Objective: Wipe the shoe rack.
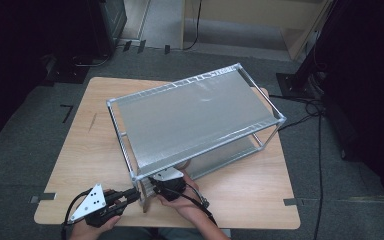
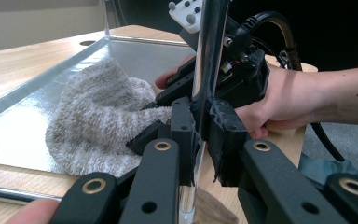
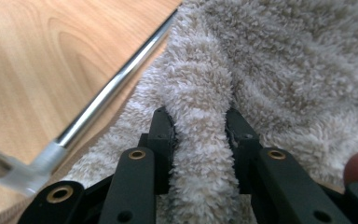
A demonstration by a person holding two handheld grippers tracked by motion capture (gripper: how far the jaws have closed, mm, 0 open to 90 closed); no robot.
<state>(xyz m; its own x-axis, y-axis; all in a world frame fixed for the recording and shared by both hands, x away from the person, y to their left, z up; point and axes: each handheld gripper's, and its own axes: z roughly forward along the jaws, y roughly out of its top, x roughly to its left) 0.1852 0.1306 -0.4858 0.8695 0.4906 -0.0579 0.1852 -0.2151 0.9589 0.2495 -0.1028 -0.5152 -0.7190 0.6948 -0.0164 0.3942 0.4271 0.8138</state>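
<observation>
A chrome two-tier rack (image 1: 200,80) stands askew on the wooden table (image 1: 75,150). My left gripper (image 2: 198,128) is shut on the rack's upright corner post (image 2: 206,70); from above it (image 1: 136,195) sits at the rack's near corner. A fluffy beige towel (image 2: 93,121) lies bunched on the lower shelf (image 2: 18,126). My right gripper (image 3: 200,126) is shut on a raised fold of that towel (image 3: 279,70), its pads pressing both sides. In the high view the right gripper (image 1: 166,184) reaches under the top shelf, which hides its fingertips.
A chrome rail (image 3: 116,84) of the lower shelf runs just left of the right gripper's jaws. Bare wood lies left of and in front of the rack. Cables (image 1: 310,107) trail over the grey carpet at the right, and dark equipment stands at the far left.
</observation>
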